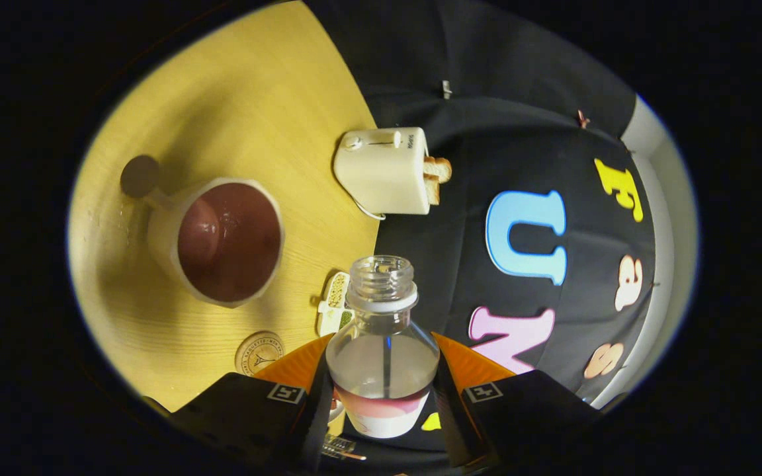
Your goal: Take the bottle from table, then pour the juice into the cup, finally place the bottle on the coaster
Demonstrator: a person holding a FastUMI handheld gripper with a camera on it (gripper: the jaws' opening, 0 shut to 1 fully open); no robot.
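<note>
Clamping the uncapped bottle (381,344) between both fingers, our gripper (381,396) holds it tipped over the counter (249,92); beyond, the cup (222,241) holds dark juice, the coaster (258,352) near the counter's edge, a toaster (384,170) farther off.

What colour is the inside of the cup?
Dark reddish brown inside the cup, with a pale outside; seen in the gripper view.

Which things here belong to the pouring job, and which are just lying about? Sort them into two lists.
For the job:
- clear plastic bottle, cap off, clamped between the jaws of the gripper
- white cup with dark red juice inside
- round tan coaster

Lying about:
- cream toaster holding bread slices
- small white tray of green bits
</note>
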